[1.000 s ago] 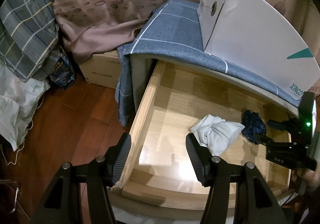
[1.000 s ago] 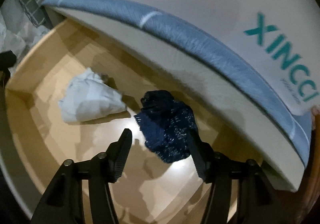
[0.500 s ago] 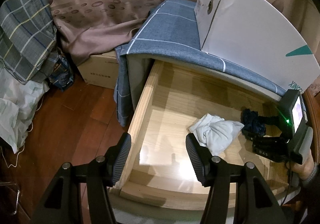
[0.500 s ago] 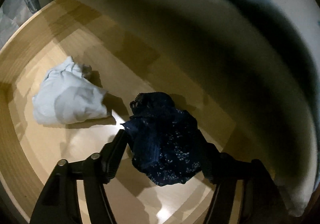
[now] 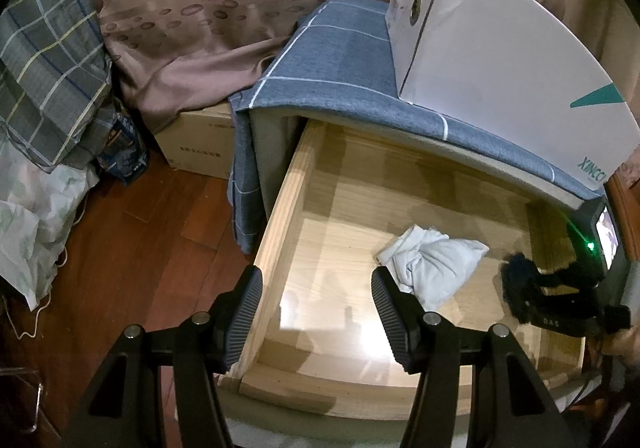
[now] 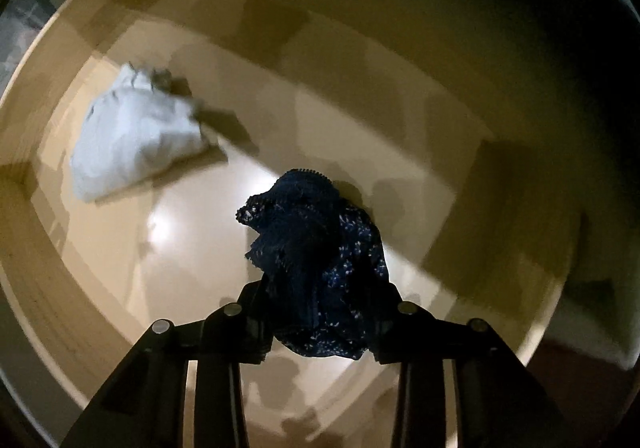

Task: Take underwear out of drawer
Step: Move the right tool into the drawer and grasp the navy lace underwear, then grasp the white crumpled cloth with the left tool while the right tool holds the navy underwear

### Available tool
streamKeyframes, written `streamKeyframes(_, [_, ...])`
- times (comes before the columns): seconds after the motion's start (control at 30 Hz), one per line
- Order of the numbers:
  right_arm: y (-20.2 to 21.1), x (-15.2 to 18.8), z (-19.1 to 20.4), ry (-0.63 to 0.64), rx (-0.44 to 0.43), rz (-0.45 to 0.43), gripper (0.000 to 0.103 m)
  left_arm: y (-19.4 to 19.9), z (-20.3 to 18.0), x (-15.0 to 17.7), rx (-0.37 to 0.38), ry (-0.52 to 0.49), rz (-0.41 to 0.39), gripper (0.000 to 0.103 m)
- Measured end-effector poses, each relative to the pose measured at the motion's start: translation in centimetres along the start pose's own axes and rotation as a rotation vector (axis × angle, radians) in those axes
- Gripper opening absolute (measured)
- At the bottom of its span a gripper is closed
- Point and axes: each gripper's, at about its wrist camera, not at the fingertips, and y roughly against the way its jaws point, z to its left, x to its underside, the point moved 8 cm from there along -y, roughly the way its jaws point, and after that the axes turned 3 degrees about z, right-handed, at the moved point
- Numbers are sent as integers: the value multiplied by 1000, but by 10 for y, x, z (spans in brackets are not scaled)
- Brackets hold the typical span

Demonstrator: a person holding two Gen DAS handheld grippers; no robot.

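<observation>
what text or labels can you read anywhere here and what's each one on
"XINCC", teal letters running sideways: on the white box, at its lower right corner.
"DAS", small and faint: on the right gripper body.
Dark print line on the brown carton: too small to read.
Print on the blue packet on the floor: too blurred to read.
Right wrist view: no text.

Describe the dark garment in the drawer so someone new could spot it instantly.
Find the open wooden drawer under the blue-covered cabinet. Two crumpled garments lie inside; the dark blue underwear is the one toward the drawer's right end, between the closing jaws of the right gripper. Unlike the plain white garment beside it, it is navy with tiny pale specks and a lacy edge.
</observation>
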Motion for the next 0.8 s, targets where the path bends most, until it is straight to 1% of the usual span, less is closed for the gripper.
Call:
streamKeyframes(0.1, [-2, 16, -4, -67, -26, 67, 32, -1, -1, 0, -3, -5, 0, 58])
streamKeyframes(0.33, [-8, 58, -8, -219, -34, 207, 32, -2, -7, 2, -13, -34, -1, 58])
streamKeyframes(0.43, [-9, 76, -8, -278, -36, 241, 32, -2, -9, 3, -19, -48, -3, 58])
streamKeyframes(0.5, [-8, 88, -5, -307, -37, 251, 32, -3, -10, 3, -21, -57, -2, 58])
streamKeyframes(0.53, [-9, 88, -6, -328, -39, 258, 32, -4, -11, 4, -24, -62, 1, 58])
streamKeyframes(0.63, [-9, 102, -8, -355, -24, 268, 32, -4, -12, 5, -27, -68, 5, 58])
streamKeyframes(0.77, [-8, 108, -8, -375, -11, 262, 32, -5, -12, 6, -32, -74, 9, 58])
streamKeyframes(0.8, [-5, 101, -1, -374, -6, 260, 32, -6, -13, 7, -34, -76, 11, 58])
